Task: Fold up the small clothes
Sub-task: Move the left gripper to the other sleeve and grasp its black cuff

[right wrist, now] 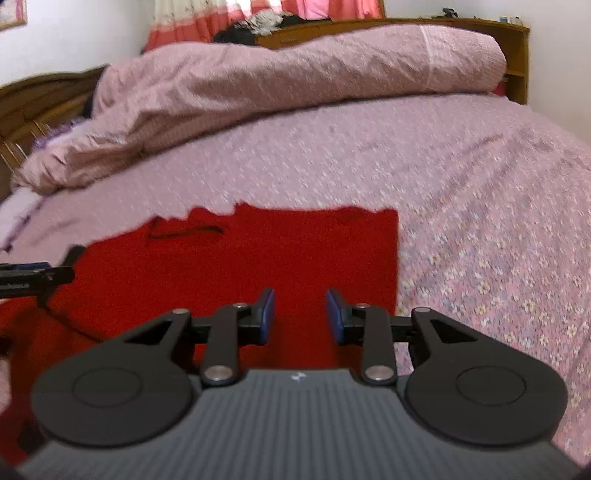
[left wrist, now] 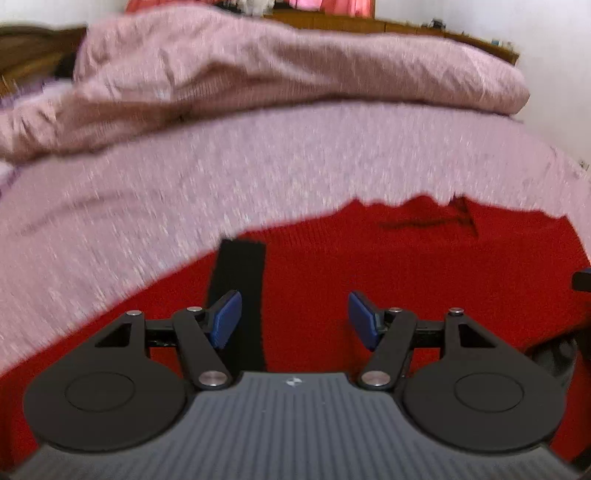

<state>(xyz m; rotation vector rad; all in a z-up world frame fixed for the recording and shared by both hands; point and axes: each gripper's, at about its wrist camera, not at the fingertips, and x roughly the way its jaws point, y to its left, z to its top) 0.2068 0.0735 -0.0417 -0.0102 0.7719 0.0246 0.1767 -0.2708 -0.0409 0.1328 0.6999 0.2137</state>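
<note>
A red garment [left wrist: 369, 266] lies flat on the pink floral bedspread [left wrist: 184, 192]; a black stripe [left wrist: 240, 280] runs down its left part. My left gripper [left wrist: 294, 319] hovers just over the red cloth, open, nothing between its blue pads. In the right wrist view the same red garment [right wrist: 258, 254] shows a straight right edge and a dark cord near its far edge. My right gripper [right wrist: 300, 315] is above the garment's near right part, open with a narrower gap and nothing in it. The left gripper's tip [right wrist: 37, 277] juts in from that view's left edge.
A bunched pink duvet [right wrist: 295, 81] lies across the far side of the bed. Behind it stand a wooden headboard shelf [right wrist: 513, 55] and a pink curtain [right wrist: 258, 14]. Bare bedspread [right wrist: 480, 221] stretches to the right of the garment.
</note>
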